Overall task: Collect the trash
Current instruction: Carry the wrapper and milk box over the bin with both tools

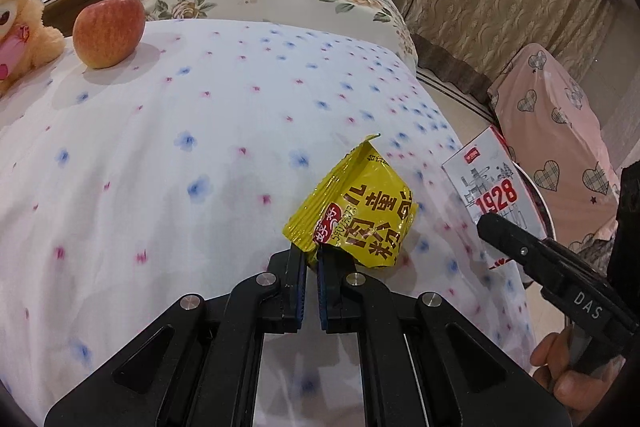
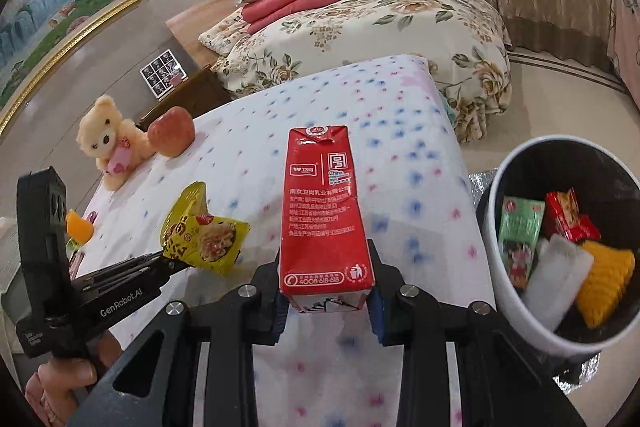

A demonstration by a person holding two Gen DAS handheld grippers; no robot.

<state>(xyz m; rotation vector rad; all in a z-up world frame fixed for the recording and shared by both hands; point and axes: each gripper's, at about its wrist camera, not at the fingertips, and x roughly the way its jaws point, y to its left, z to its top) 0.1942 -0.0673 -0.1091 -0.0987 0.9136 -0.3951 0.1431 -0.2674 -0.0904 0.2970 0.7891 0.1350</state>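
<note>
The left gripper point(image 1: 311, 259) is pinched almost fully together on one corner of a crumpled yellow foil snack wrapper point(image 1: 354, 213), which stands up off the white flower-print cloth over the table point(image 1: 200, 147). The wrapper looks empty, very light, limp and slick, so a corner nip could slide out; a bite deeper into the crinkled body would likely hold better.

The right gripper point(image 2: 326, 301) is closed part-way on the base of a red and white milk carton point(image 2: 323, 211), held upright, its two blue pads against the side faces. The carton seems light and probably drained; its card walls are stiff enough to resist but would dent under hard squeeze, so holding across the flat faces near the folded base suits it.

Just to the right, off the table edge, stands a round white-rimmed bin with a dark inside point(image 2: 516, 163), already holding packets. Further back sit a red apple point(image 1: 109, 31) and a cream teddy bear point(image 2: 107, 139), which are not trash.
</note>
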